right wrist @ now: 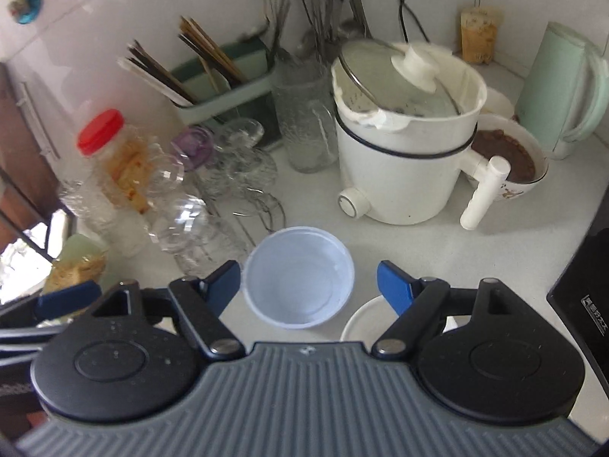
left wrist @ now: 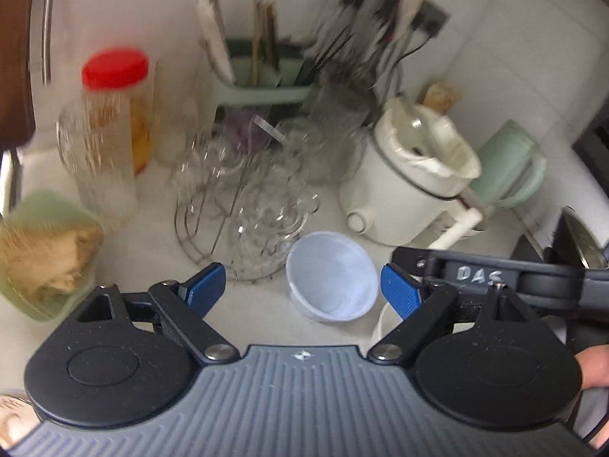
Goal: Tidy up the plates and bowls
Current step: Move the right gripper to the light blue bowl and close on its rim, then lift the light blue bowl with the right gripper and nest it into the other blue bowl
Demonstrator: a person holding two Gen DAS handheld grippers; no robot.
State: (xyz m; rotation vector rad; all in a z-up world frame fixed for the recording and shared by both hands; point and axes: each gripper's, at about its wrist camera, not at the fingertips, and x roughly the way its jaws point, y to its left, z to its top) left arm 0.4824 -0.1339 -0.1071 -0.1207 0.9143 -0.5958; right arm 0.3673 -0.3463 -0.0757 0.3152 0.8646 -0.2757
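Note:
A pale blue plastic bowl [left wrist: 332, 276] [right wrist: 298, 277] stands empty on the white counter. My left gripper [left wrist: 300, 289] is open above it, with the bowl between its blue fingertips [left wrist: 203, 287] but untouched. My right gripper [right wrist: 309, 287] is open too, the bowl just ahead of its fingertips [right wrist: 392, 285] with daylight on both sides. A white plate [right wrist: 361, 321] [left wrist: 382, 321] lies beside the bowl, half hidden under the right finger. A patterned bowl of brown food [right wrist: 508, 162] sits behind the white electric pot [right wrist: 407, 141] [left wrist: 411, 175].
Clear glasses on a wire rack [left wrist: 243, 198] [right wrist: 213, 205] crowd the left. A red-lidded jar [left wrist: 114, 114] [right wrist: 110, 156], a green utensil caddy [right wrist: 224, 83], a glass jug [right wrist: 304, 118], a mint kettle [right wrist: 559, 87] and a green dish with a sponge [left wrist: 42, 255] ring the counter. A dark appliance [right wrist: 582, 297] stands at right.

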